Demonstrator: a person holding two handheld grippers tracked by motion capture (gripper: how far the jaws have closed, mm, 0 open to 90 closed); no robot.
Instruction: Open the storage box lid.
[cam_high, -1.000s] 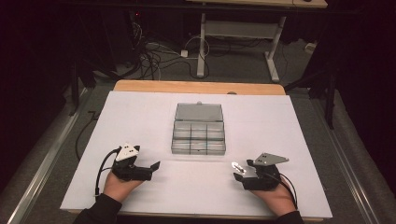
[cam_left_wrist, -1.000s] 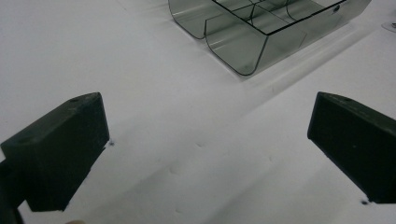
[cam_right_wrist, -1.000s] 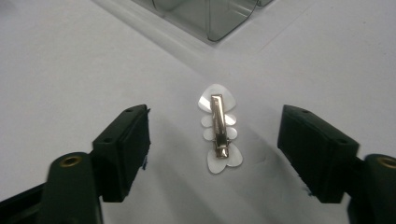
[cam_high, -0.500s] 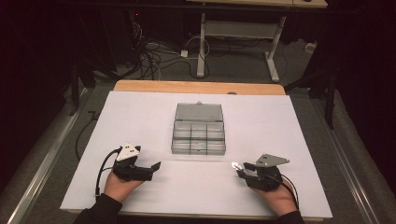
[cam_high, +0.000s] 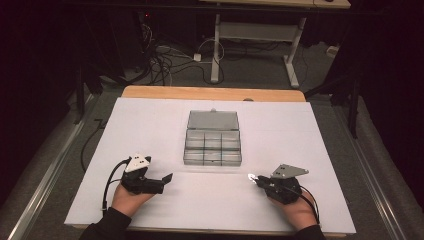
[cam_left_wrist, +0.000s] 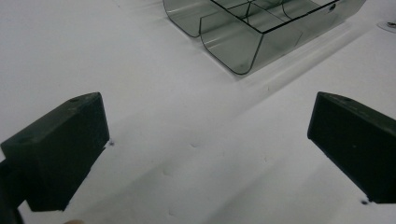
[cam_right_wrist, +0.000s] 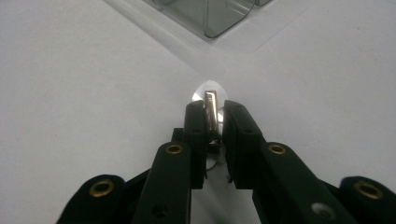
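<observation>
Small shiny metal piece (cam_right_wrist: 211, 109), lower right of centre in the high view, sits upright between the jaws of the right tongs (cam_right_wrist: 212, 112); jaws have just been closing and now pinch it, a pale round part under it on the white desk (cam_high: 165, 120). Left tongs (cam_left_wrist: 205, 149) at lower left, released, jaws wide apart with bare desk between them. Clear compartment box (cam_high: 212, 145) mid-frame, lid open, between and beyond both tongs; compartments look empty.
</observation>
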